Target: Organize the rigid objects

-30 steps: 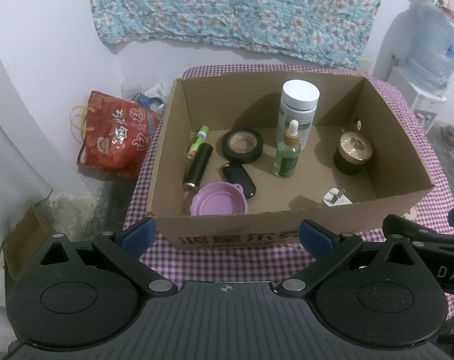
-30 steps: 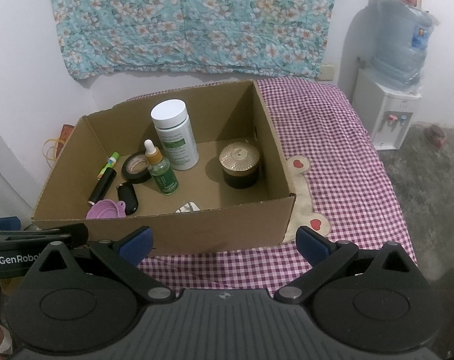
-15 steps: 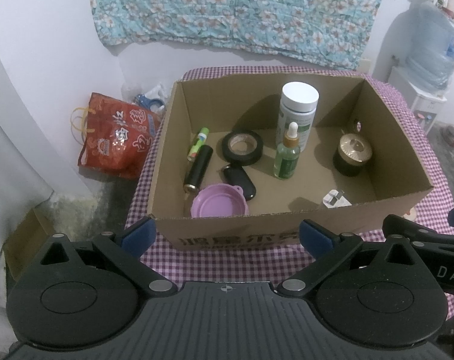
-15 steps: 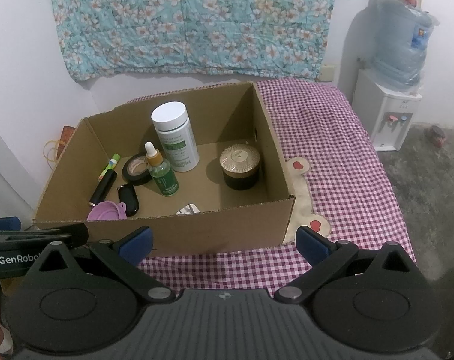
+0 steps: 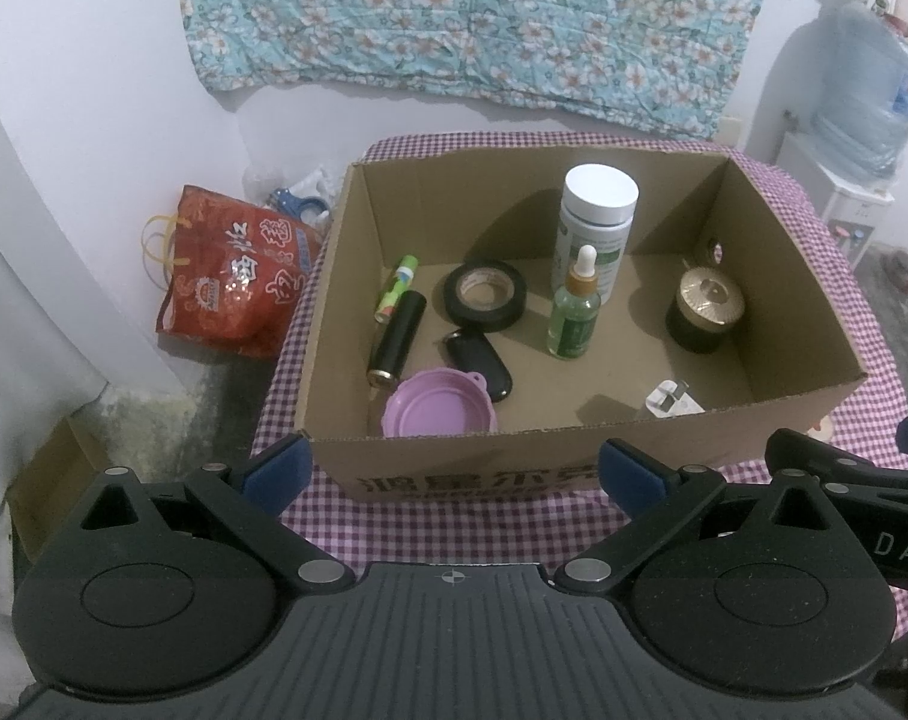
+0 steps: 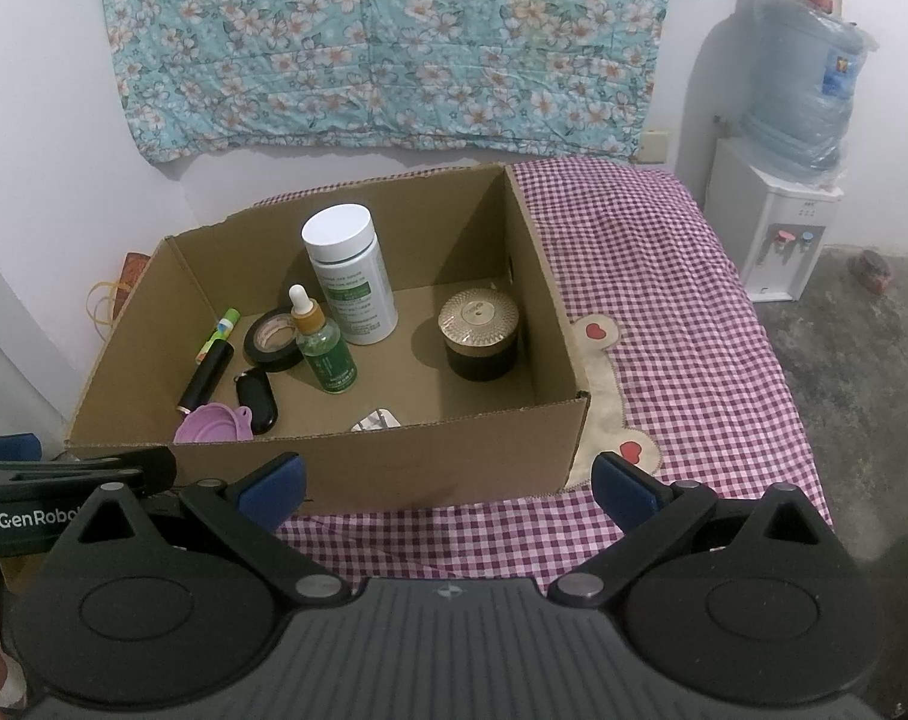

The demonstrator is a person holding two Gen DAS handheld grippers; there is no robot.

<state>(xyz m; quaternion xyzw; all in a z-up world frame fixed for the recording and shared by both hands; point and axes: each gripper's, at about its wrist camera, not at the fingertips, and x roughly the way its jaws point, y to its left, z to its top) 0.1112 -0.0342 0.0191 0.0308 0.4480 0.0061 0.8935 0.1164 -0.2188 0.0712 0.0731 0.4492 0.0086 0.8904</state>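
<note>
An open cardboard box (image 5: 339, 300) (image 6: 423, 462) stands on a checked cloth. Inside stand a white bottle (image 5: 598, 222) (image 6: 348, 276), a green dropper bottle (image 5: 574, 315) and a black jar with a gold lid (image 5: 703, 312) (image 6: 481, 330). Lying flat are a black tape roll (image 5: 485, 295), a black tube (image 5: 396, 339), a green stick (image 5: 396, 288), a black key fob (image 5: 478, 360), a purple lid (image 5: 438, 408) and a white plug (image 5: 670, 399). My left gripper (image 5: 454, 468) and right gripper (image 6: 447, 483) hover open before the box's front wall, holding nothing.
The purple checked cloth (image 6: 664, 300) stretches to the right of the box. A red bag (image 5: 231, 288) and a small carton (image 5: 45, 492) sit on the floor to the left. A water dispenser (image 6: 778, 228) stands at the far right by the wall.
The box sits very slightly lower in both views, so both grippers have drifted a little. Both stay open and nothing in the box has moved.
</note>
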